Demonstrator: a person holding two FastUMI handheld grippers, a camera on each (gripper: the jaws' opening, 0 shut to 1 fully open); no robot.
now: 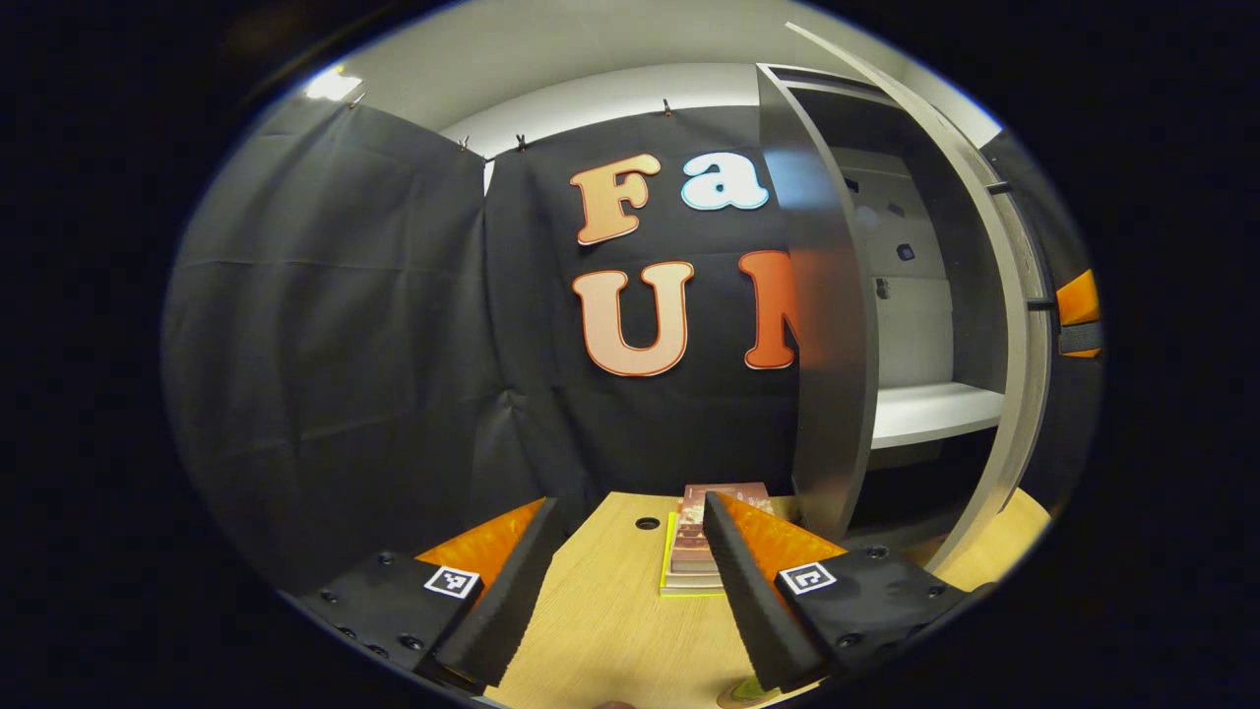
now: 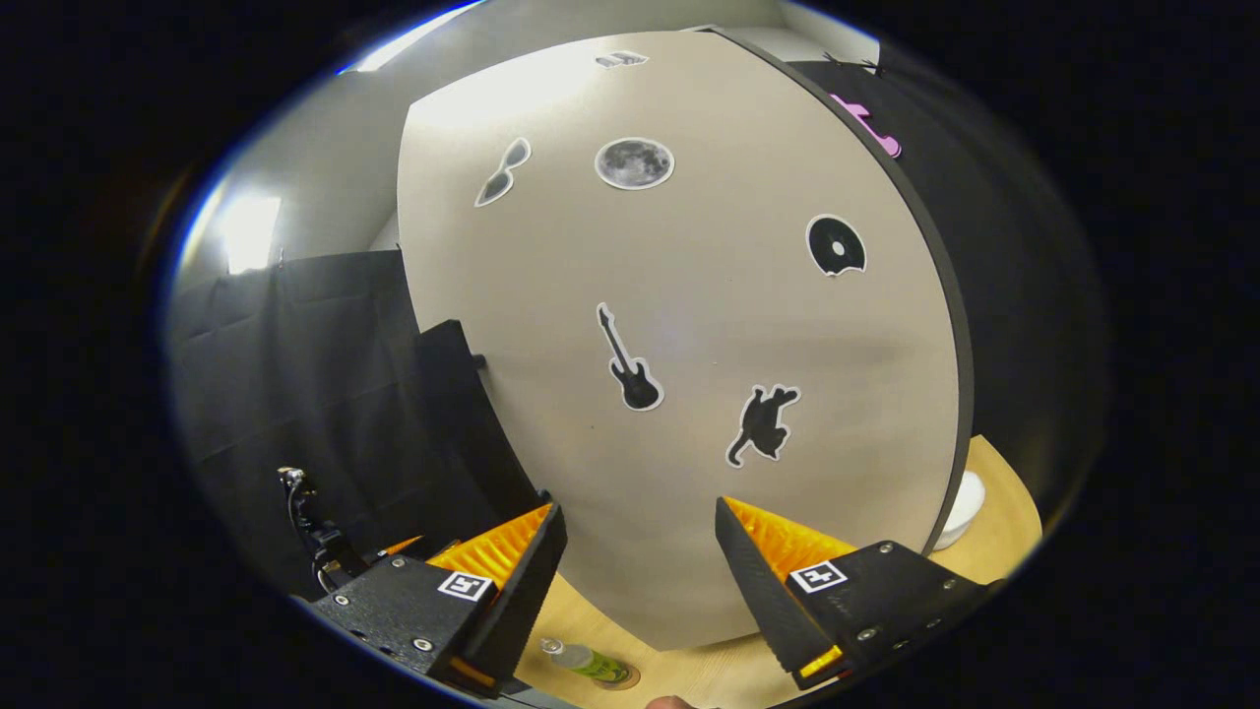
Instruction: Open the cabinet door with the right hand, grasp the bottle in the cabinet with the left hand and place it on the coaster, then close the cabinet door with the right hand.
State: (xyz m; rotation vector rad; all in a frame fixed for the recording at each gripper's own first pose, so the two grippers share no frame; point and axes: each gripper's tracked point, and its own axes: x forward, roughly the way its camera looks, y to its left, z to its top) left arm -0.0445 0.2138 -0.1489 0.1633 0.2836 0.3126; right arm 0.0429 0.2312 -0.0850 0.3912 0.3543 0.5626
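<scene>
Before the open right gripper [image 2: 640, 551], door [image 2: 689, 345] ajar; bottle [image 2: 581, 660] rests on coaster [image 2: 622, 677]. Left gripper [image 1: 630, 561] open, empty. Closing step: push door shut.

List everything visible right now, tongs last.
cabinet door: one, beige face, open
stickers: several, black and grey, on the door face
shelf: one, white, inside the cabinet
books: small stack, reddish over yellow-green, on the table by the door
bottle: one, clear with green label, on the coaster
coaster: one, brownish, on the table
table: one, light wood
left tongs: open, empty
right tongs: open, empty, facing the door
</scene>
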